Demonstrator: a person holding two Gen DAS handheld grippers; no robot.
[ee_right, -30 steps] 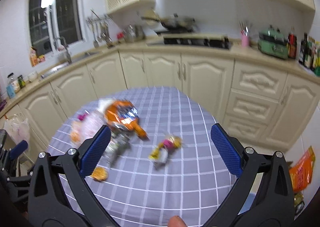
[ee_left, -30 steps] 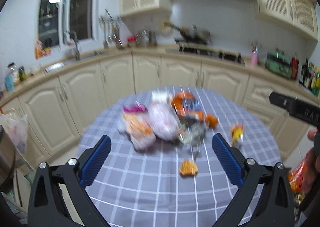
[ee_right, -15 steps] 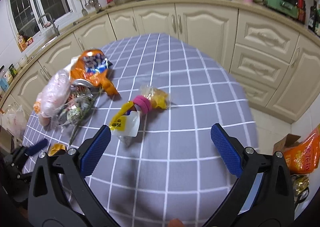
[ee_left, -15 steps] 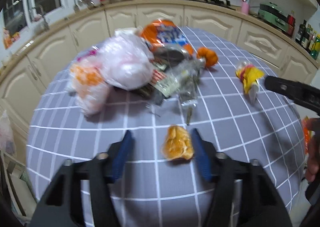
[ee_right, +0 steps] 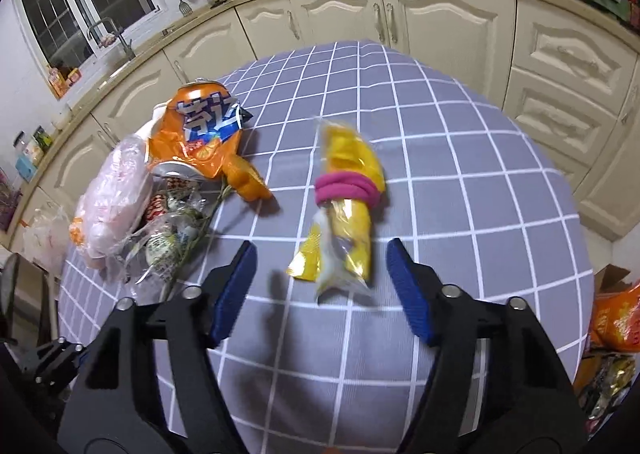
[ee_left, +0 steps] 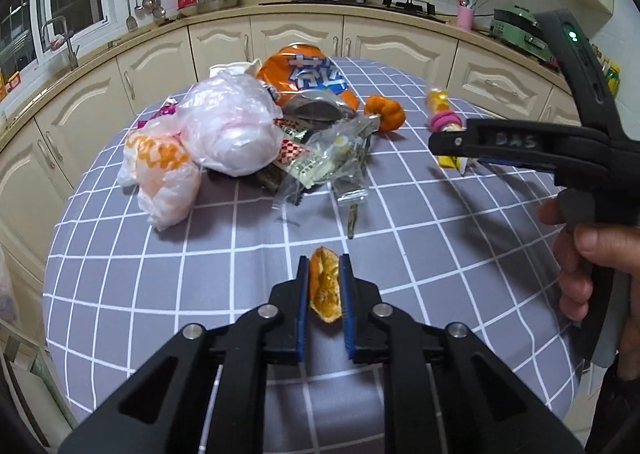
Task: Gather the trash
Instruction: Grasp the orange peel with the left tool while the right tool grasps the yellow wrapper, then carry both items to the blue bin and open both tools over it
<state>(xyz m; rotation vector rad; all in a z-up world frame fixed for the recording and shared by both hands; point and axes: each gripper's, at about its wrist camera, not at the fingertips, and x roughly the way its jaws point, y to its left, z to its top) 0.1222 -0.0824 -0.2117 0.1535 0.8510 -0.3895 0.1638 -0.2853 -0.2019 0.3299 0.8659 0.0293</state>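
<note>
A: Kitchen, cream cabinets; round surface (ee_left: 120, 254) under grey check cloth. Where's the trash?

B: My left hand-held gripper (ee_left: 324, 286) pinches the orange peel (ee_left: 325, 286) at the near edge. My right hand-held gripper (ee_right: 320, 274), spread wide, faces the yellow wrapper (ee_right: 348, 214): straight ahead, long axis pointing away from me. Right hand is nearer.
</note>
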